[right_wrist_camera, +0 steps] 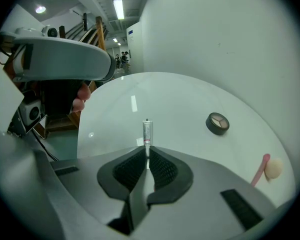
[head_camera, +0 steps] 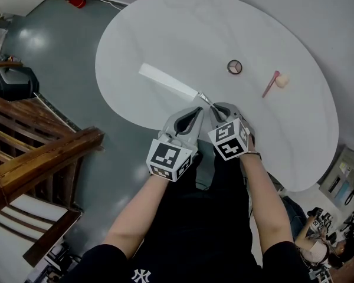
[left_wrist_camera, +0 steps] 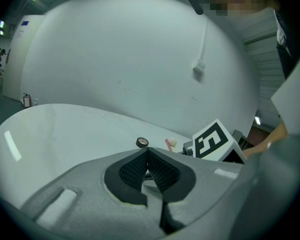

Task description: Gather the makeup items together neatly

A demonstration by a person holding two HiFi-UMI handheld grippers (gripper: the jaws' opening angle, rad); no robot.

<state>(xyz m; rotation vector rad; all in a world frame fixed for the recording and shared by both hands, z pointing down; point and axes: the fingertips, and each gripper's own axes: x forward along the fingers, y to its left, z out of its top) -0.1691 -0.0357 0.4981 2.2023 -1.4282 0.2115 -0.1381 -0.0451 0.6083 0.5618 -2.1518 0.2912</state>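
My right gripper (head_camera: 215,107) is clamping the near end of a slim silver tube (head_camera: 204,98) at the near edge of the round white table (head_camera: 165,34). In the right gripper view the right gripper (right_wrist_camera: 147,151) is pinching the tube (right_wrist_camera: 147,132) between its ribbed pads, with the clear body and thin tip sticking out ahead and the gripped end hidden inside the pads. Whether the tube is resting on the table (right_wrist_camera: 180,99) or hanging just above it, I cannot tell. From the head view the tube is showing only as a small glint, running into a long bright streak of reflected light (head_camera: 168,82) on the glossy top. My left gripper (head_camera: 194,112) is hovering just beside the right one, and the left gripper (left_wrist_camera: 147,153) is closed with its pads meeting at the tips and nothing between them. In that view its own jaws are blocking the tube. The right gripper's marker cube (left_wrist_camera: 212,140) is filling the space to the right. A round dark compact (head_camera: 235,66) is lying farther in on the table, well apart from the tube, and is also showing in the gripper views (right_wrist_camera: 217,123) (left_wrist_camera: 142,142). A pink stick with a pale round puff (head_camera: 274,81) is lying beyond it to the right, near the frame edge in the right gripper view (right_wrist_camera: 272,168). In the left gripper view it is partly cut off behind the cube (left_wrist_camera: 169,144).
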